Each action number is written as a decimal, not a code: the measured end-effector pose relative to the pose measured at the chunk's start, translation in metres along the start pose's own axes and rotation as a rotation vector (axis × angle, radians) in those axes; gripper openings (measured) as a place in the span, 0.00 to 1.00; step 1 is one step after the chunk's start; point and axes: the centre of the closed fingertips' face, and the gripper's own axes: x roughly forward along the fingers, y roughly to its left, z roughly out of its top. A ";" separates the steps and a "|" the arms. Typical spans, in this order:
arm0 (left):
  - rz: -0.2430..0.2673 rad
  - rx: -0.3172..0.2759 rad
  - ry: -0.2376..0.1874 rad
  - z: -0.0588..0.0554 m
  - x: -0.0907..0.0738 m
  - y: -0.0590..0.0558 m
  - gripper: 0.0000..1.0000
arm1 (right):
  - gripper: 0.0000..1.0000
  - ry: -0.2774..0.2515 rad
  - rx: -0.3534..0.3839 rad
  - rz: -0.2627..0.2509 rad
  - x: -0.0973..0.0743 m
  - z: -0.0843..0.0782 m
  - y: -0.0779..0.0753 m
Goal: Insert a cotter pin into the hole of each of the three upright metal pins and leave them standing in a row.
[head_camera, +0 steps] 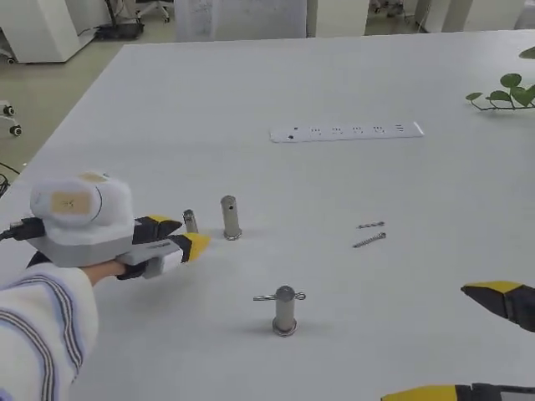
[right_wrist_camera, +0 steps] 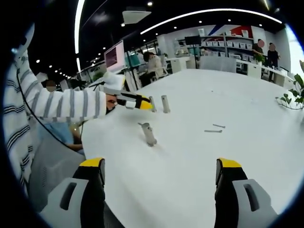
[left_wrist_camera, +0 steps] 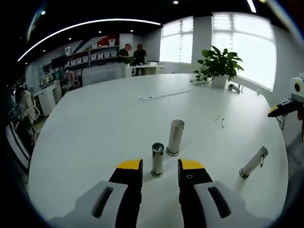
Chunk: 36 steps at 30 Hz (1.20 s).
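Nearest the head camera, the right gripper (right_wrist_camera: 160,164) hangs empty with its jaws wide apart. Beyond it a cottered pin (head_camera: 284,311) stands upright. Further left, the left gripper (left_wrist_camera: 160,166) has its jaws apart on either side of a short pin (left_wrist_camera: 157,159), not clamped. Closing off-centre could topple it into the taller pin (left_wrist_camera: 175,137) just beside. Two loose cotter pins (head_camera: 369,241) lie well to the right. No writing is legible.
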 end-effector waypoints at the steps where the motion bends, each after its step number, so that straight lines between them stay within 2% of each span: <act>1: 0.000 0.002 0.000 0.000 0.000 0.000 0.27 | 0.98 0.000 0.000 -0.003 -0.001 0.000 -0.001; 5: 0.001 -0.011 0.004 0.000 0.001 0.002 0.25 | 0.98 -0.001 0.004 -0.016 -0.003 -0.001 -0.004; 19: 0.025 0.000 0.002 0.002 -0.001 0.008 0.15 | 0.98 -0.001 0.025 -0.044 -0.010 -0.004 -0.011; 20: 0.015 -0.017 -0.002 0.003 -0.001 0.006 0.14 | 0.98 0.000 0.025 -0.046 -0.010 -0.004 -0.011; 25: 0.011 0.000 -0.001 0.004 0.001 0.006 0.13 | 0.98 0.001 0.029 -0.050 -0.011 -0.005 -0.012; 32: -0.008 0.012 0.014 0.003 0.007 -0.001 0.10 | 0.98 -0.002 0.034 -0.061 -0.014 -0.005 -0.014; 36: 0.005 0.022 0.015 0.003 0.007 0.001 0.08 | 0.97 -0.001 0.036 -0.064 -0.015 -0.005 -0.015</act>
